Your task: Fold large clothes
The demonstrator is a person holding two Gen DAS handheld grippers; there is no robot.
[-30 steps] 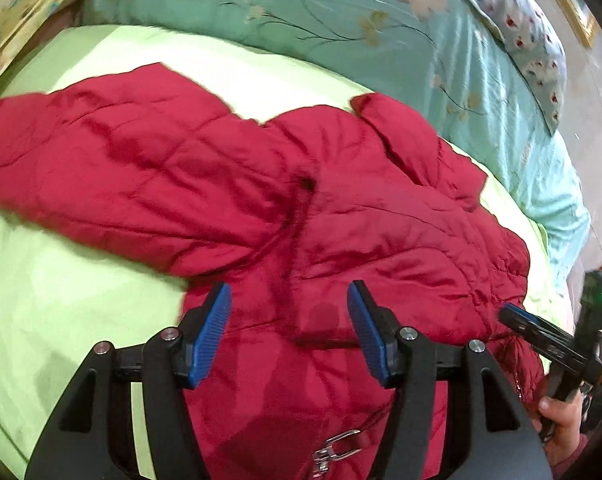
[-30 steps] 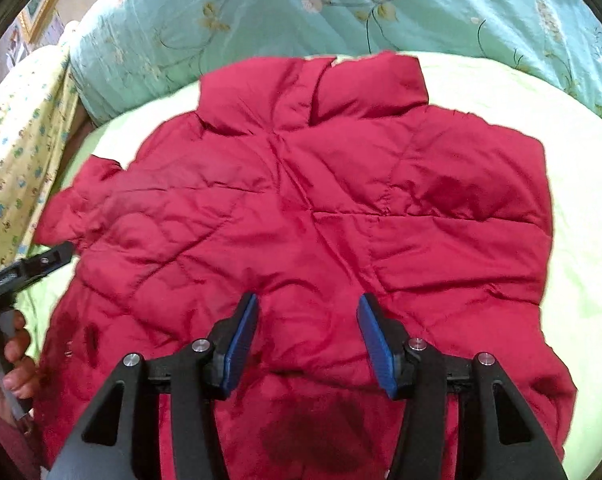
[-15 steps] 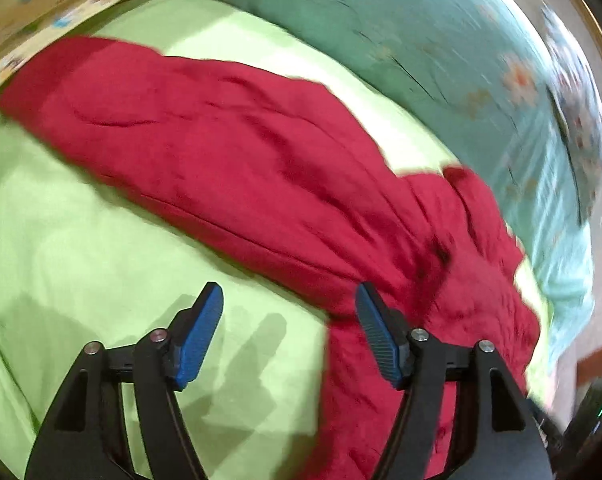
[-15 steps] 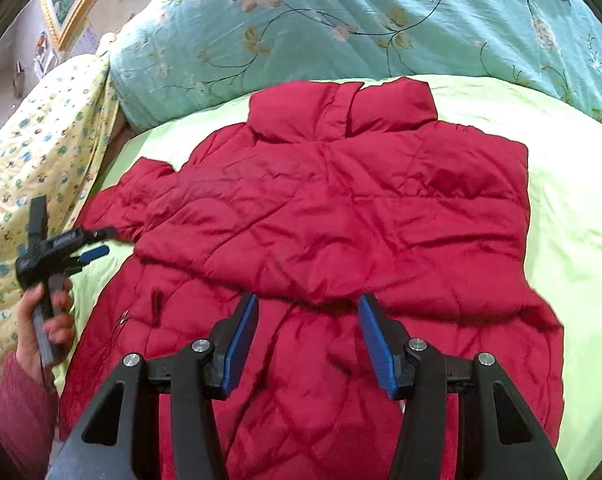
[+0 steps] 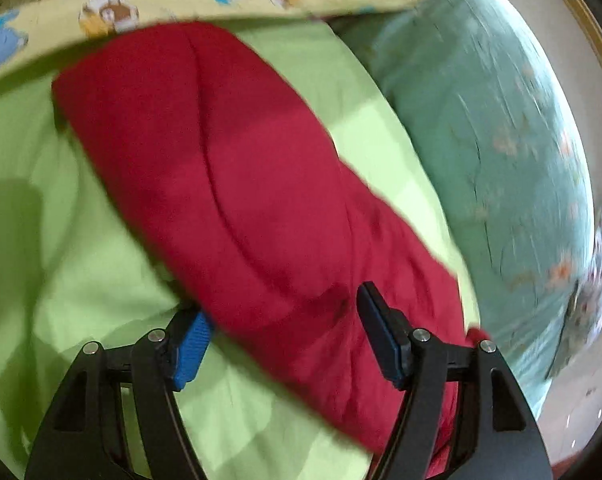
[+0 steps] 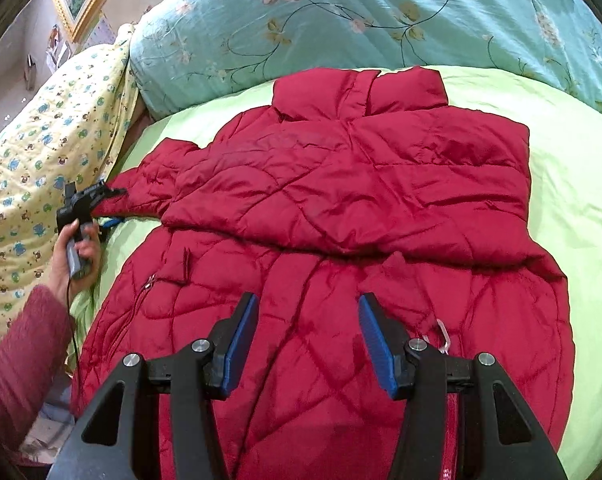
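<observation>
Found red jacket spread front-up on green bed, collar twd pillows, one sleeve already folded across chest. Left other sleeve sticking out sideways. Swung left hand-held gripper off jacket body over to that sleeve w/in last sec; had just been opening jaws; straddled sleeve, pads not pinching, i.e. released. Kept right hand-held gripper released too, above lower front, nothing btw pads. Meant, prob.: 2nd sleeve fold next, approx. half done.
</observation>
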